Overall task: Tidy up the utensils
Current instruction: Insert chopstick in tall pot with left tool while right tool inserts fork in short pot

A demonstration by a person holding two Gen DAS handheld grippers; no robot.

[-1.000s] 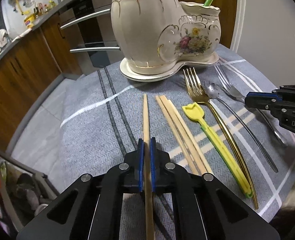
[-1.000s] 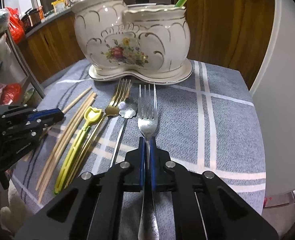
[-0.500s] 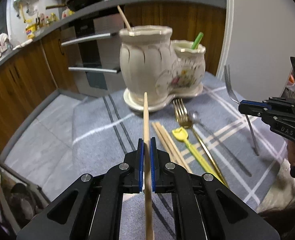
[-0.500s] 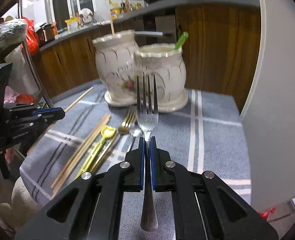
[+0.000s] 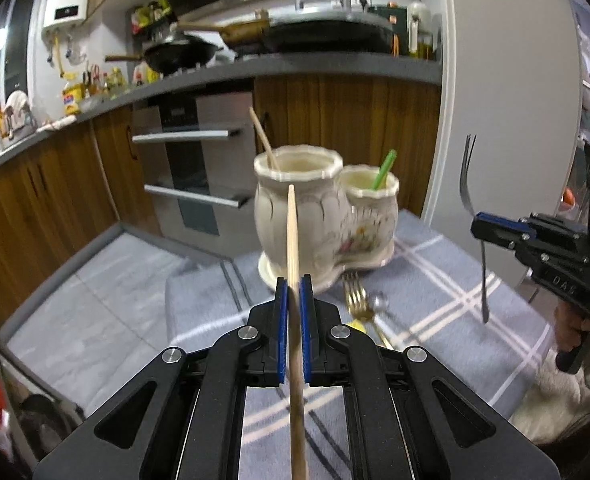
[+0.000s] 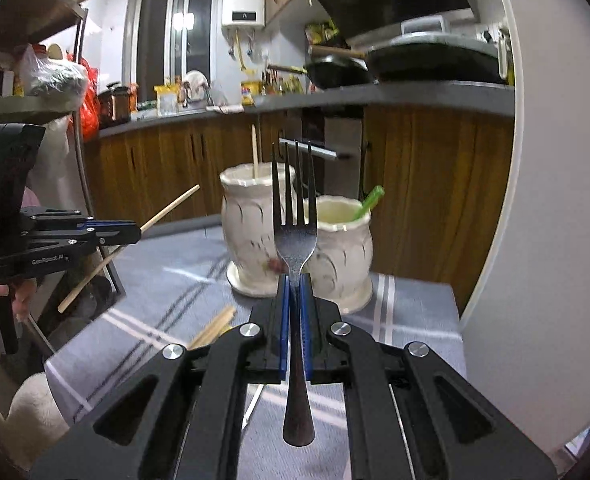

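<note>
Both utensils are being raised clear of the table's striped cloth (image 5: 447,280), a chopstick (image 5: 293,240) pinched in the left gripper (image 5: 293,300) and a fork (image 6: 295,236) in the right gripper (image 6: 294,300), toward the ceramic holder (image 5: 295,216) at the table's far edge, transfer now being judged imminent.

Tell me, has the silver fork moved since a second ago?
Yes. The silver fork has risen off the tablecloth, now upright before the ceramic holder.
</note>
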